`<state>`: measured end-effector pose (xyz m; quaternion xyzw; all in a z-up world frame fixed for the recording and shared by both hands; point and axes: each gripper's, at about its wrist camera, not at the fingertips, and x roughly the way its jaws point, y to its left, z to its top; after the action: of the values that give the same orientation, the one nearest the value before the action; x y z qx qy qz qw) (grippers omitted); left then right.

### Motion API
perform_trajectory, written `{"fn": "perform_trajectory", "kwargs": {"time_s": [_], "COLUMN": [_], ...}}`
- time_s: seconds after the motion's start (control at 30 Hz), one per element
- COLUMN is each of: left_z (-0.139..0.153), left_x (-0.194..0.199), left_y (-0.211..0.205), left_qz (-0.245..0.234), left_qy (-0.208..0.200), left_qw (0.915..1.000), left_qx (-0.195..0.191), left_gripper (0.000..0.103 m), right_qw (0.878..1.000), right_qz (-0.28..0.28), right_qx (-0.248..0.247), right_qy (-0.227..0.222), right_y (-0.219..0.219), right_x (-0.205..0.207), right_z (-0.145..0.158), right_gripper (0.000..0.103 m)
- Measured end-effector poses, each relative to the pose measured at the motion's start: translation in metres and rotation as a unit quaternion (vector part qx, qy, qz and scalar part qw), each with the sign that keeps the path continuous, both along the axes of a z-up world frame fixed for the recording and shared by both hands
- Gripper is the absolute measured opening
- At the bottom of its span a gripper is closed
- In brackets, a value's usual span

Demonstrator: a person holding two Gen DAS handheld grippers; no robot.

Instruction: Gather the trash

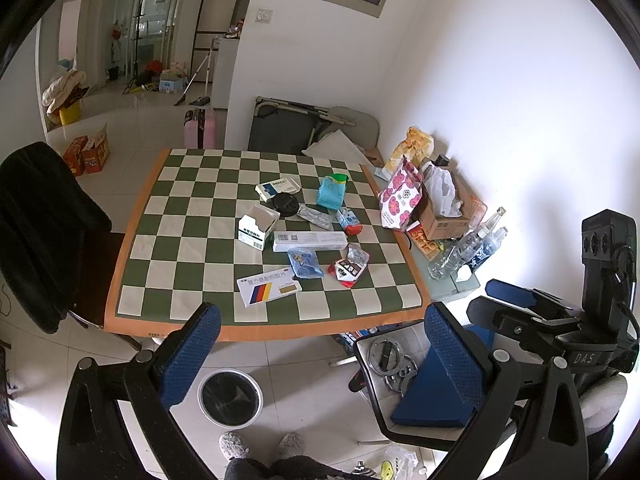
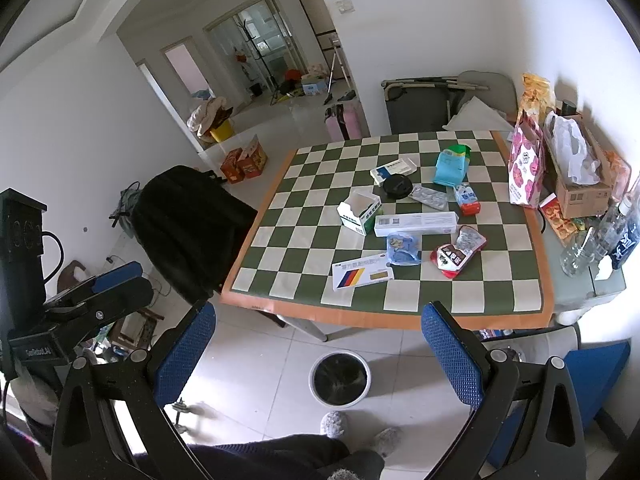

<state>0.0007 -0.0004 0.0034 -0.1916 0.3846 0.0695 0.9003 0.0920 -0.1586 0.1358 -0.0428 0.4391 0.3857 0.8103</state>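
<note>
1. The job looks like it is just starting. All the trash sits on the table (image 1: 132,240) and nothing is held yet.

2. The left gripper (image 1: 320,344) is wide open with nothing between its fingers. The right gripper (image 2: 320,344) is wide open and empty too. Both hang in the air at the near side of the table and point down at it.

3. The trash is in a bunch at the middle of the table, well away from both grippers. Nearest is a flat box (image 1: 269,286) with a red, yellow and dark stripe. Just behind it lie a blue packet (image 1: 305,263) and a red wrapper (image 1: 349,267) to its right.

4. Farther back are a long white box (image 1: 310,240), an open carton (image 1: 256,227), a black lid (image 1: 285,203) and a teal bag (image 1: 331,192).

5. The bin (image 1: 231,397) stands on the floor, just in front of the table's near edge (its bag is black). It is below and between the left gripper's fingers in the left view.

6. The next move, I think, is to reach forward and down to the flat box, since it is closest. It lies flat, so the fingers may have to pinch it by an edge (this could be tricky). Then it must be carried back and dropped in the bin.
</note>
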Motion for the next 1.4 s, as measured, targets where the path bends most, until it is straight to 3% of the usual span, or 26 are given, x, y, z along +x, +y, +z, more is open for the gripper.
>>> {"fn": "perform_trajectory", "kwargs": {"time_s": [1.4], "left_z": [-0.0027], "left_x": [-0.0015], "left_y": [-0.0042], "left_qz": [0.000], "left_qy": [-0.001], "left_qw": [1.0000], "left_qx": [0.000], "left_gripper": [0.103], "right_qw": [1.000], "right_qz": [0.003], "right_qx": [0.002], "right_qy": [-0.001], "right_y": [-0.0042], "right_x": [-0.0002], "right_z": [0.0005], "right_gripper": [0.103]}}
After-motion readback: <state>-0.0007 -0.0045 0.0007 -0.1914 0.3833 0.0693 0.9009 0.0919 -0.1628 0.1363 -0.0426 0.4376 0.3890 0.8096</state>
